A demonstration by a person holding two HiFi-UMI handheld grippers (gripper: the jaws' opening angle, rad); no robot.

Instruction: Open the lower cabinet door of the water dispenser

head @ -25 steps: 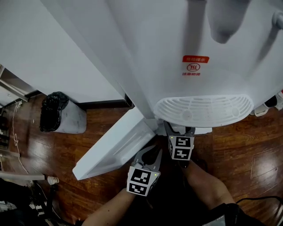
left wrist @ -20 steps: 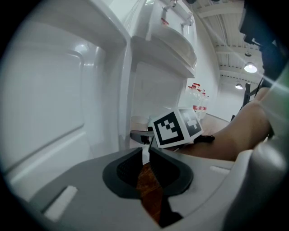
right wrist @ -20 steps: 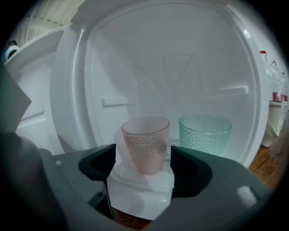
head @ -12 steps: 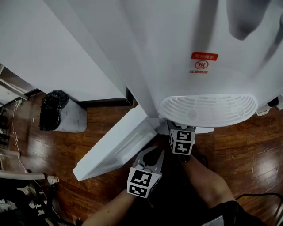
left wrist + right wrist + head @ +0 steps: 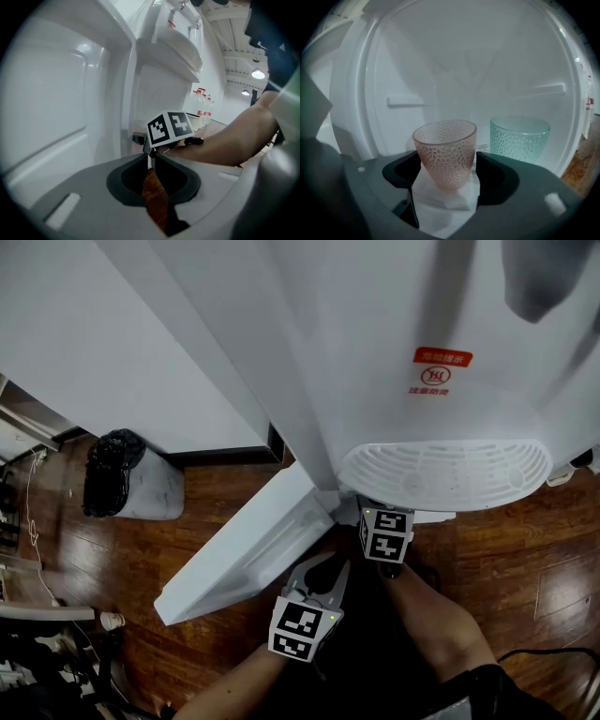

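Cannot see the tips of the right gripper (image 5: 446,163) from the head view: lost under the drip tray (image 5: 445,474) of the water dispenser (image 5: 375,352), with only its marker cube (image 5: 386,533) and the right forearm (image 5: 436,624) showing. Cannot see into the cabinet from above either. Cuts off the dispenser's top at the head view's upper edge. From the right gripper view, looks straight into the white cabinet, at a pink cup (image 5: 445,150) standing between the spread jaws and a green cup (image 5: 519,138) further back to the right, apart from it. Flanks the pink cup on both sides, pads right up against its dimpled wall; hard to tell whether pressing or merely alongside. Blurs the cabinet's side walls at the wide-angle rim. Finds the lower cabinet door (image 5: 239,554) already swung wide open to the left, free edge out over the wooden floor (image 5: 216,488), moulded inner face filling the left of the left gripper view. Holds the left gripper (image 5: 150,157) low beside that inner face, short of the dispenser's base, angled downward, jaws pressed together at the tips with nothing between, only floor in the slit behind. Shows the left forearm (image 5: 234,690) coming in from the bottom edge, the right one beside it, both reaching forward. Leaves a black-bagged bin (image 5: 122,479) by the wall at far left, well apart.
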